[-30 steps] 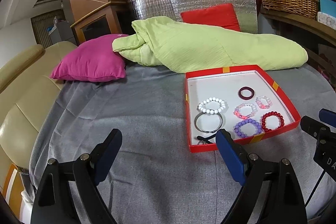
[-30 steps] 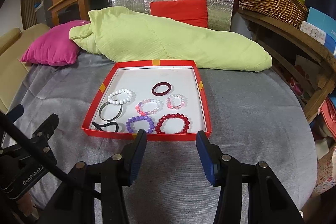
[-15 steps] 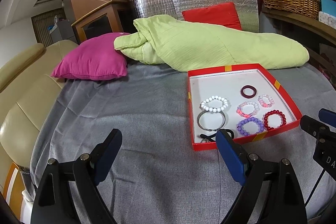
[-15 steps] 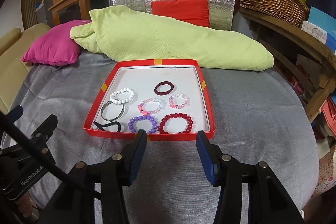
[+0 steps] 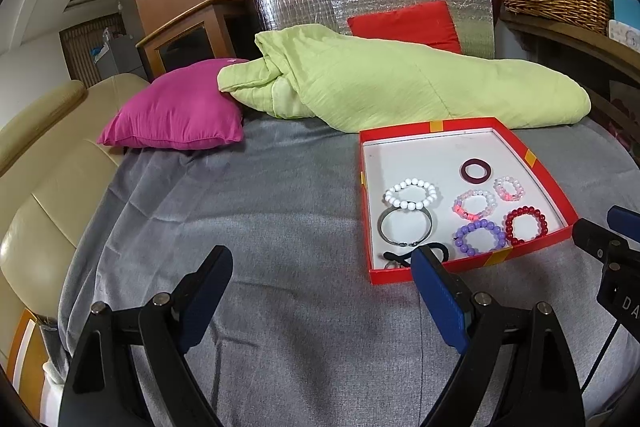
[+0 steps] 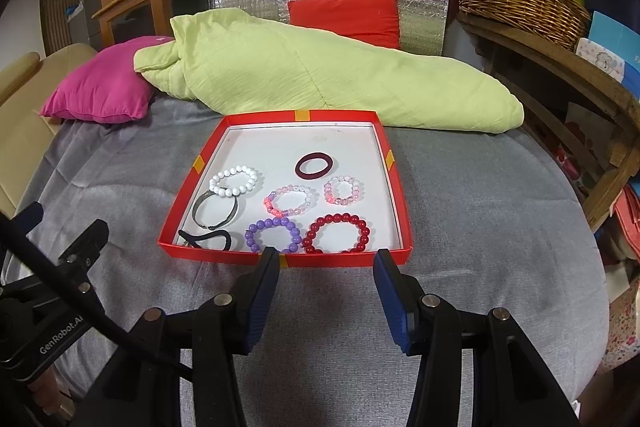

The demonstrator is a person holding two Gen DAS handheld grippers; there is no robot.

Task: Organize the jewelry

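- Grey cloth (image 6: 460,227) covers the surface I'm working over, with a green quilt (image 6: 320,83) and a pink cushion (image 6: 100,87) bunched just beyond the red tray (image 6: 394,183).
- Inside the tray, every piece I can see lies flat and apart from its neighbours: white bead bracelet (image 6: 234,180), metal bangle (image 6: 216,213), black hair tie (image 6: 208,239), purple bead bracelet (image 6: 273,235), red bead bracelet (image 6: 336,233), two pink bead bracelets (image 6: 292,200) and a dark ring (image 6: 314,165) nearest the quilt.
- Nothing lies loose on the cloth outside the tray, so I judge the gathering done or nearly so.
- My left gripper (image 5: 320,301) stands wide, released and empty, beside the tray's near left corner.
- My right gripper (image 6: 326,301) is half spread, grasping nothing, just short of the tray's near rim.
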